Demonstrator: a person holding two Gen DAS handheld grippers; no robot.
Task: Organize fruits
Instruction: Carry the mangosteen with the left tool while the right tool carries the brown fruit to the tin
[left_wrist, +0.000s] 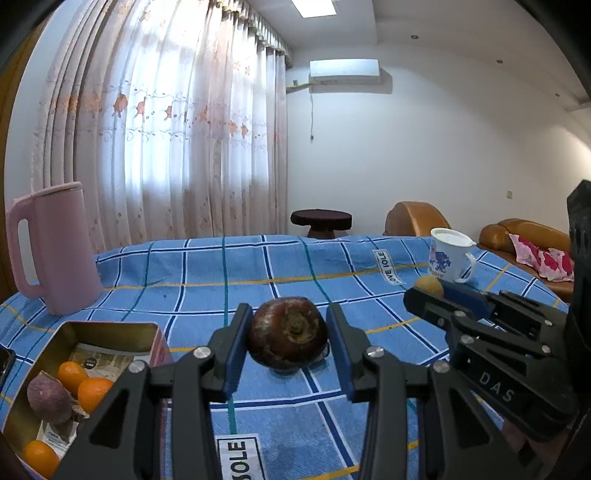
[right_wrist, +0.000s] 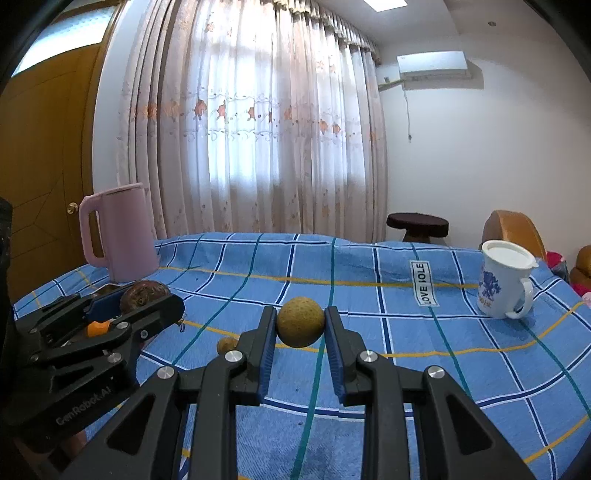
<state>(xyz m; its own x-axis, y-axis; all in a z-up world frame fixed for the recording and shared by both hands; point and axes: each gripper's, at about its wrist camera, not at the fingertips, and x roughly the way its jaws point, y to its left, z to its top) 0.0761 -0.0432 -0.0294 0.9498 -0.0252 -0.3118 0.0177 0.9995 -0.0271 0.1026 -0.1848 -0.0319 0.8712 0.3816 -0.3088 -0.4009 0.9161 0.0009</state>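
Note:
My left gripper (left_wrist: 290, 332) is shut on a dark brown round fruit (left_wrist: 287, 334), held just above the blue checked cloth. It also shows in the right wrist view (right_wrist: 147, 299) at the left. My right gripper (right_wrist: 300, 321) is shut on a small tan round fruit (right_wrist: 300, 322), held above the cloth; it shows in the left wrist view (left_wrist: 430, 286) at the right. A gold tin box (left_wrist: 110, 328) at the lower left holds three oranges (left_wrist: 92, 393) and a purple fruit (left_wrist: 50, 398). Another small tan fruit (right_wrist: 226, 345) lies on the cloth.
A pink jug (left_wrist: 61, 247) stands at the back left of the table (left_wrist: 258, 266). A white mug (right_wrist: 504, 284) with a blue print stands at the back right. Behind are curtains, a dark stool (left_wrist: 320, 221) and brown sofas.

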